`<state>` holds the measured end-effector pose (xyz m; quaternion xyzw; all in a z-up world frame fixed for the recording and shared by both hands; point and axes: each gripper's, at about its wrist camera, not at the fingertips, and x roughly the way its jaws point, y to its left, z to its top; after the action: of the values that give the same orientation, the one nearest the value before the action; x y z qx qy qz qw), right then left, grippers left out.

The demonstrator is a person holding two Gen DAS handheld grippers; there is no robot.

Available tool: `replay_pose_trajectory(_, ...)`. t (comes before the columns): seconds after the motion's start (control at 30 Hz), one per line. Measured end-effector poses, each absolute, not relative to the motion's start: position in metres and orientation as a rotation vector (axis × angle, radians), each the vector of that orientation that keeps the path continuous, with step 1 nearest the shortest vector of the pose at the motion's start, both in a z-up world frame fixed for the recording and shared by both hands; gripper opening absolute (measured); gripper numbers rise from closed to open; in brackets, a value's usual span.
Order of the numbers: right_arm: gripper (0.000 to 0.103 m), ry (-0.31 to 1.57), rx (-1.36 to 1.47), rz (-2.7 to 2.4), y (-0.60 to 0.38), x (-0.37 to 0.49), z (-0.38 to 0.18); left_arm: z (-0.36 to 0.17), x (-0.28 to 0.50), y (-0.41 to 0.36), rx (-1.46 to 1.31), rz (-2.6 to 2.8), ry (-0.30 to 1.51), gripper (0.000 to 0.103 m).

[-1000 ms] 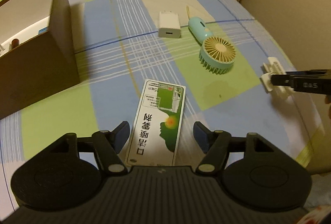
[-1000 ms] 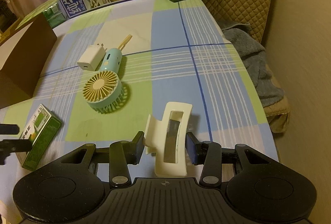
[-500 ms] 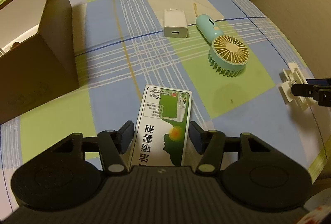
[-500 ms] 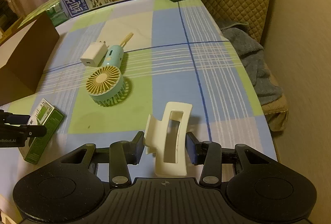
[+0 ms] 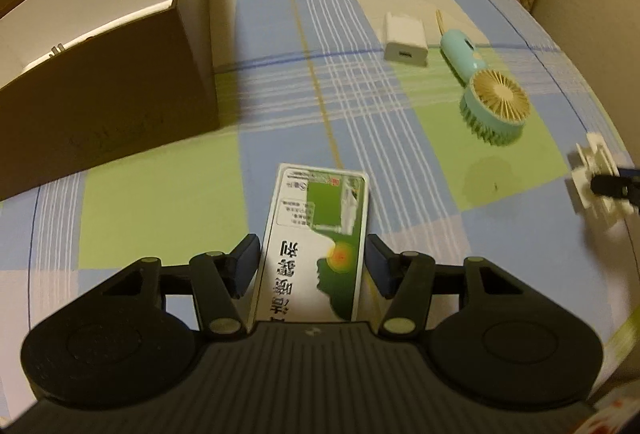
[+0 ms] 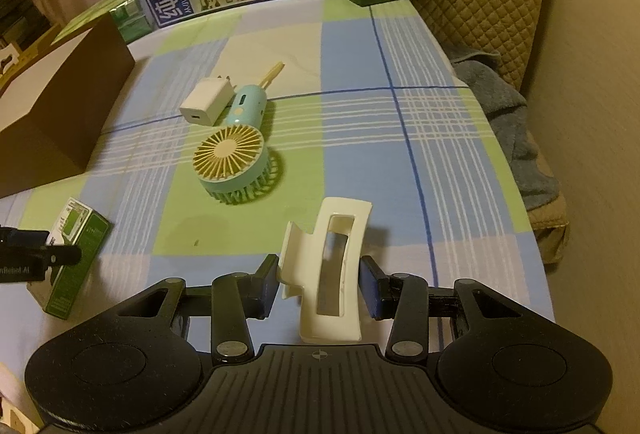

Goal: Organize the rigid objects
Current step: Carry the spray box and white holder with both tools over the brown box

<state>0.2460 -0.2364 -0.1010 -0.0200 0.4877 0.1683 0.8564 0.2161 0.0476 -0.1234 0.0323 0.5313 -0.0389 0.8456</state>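
Medicine box, low in the centre of the left wrist view, now sits gripped between the left gripper fingers, which a second ago stood wide of it; the cardboard box at upper left has grown larger and nearer, so the carry toward it seems begun. Hair clip stays pinched in the right gripper, low centre of its view, seemingly off the cloth, while fan and charger wait mid-frame.
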Motion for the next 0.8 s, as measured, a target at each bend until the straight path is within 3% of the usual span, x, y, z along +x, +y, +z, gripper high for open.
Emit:
replay_pose_trajectory(0.43,0.040,1.009,-0.066,0.406,-0.220,0.243,-0.095,-0.125,0.205,0.057,0.048,-0.057,1.106,0.050)
replay_pose_trajectory(0.8,0.040,0.979,-0.083,0.500,-0.189,0.244,-0.078,-0.093,0.189,0.084,-0.010,-0.017,1.038,0.050)
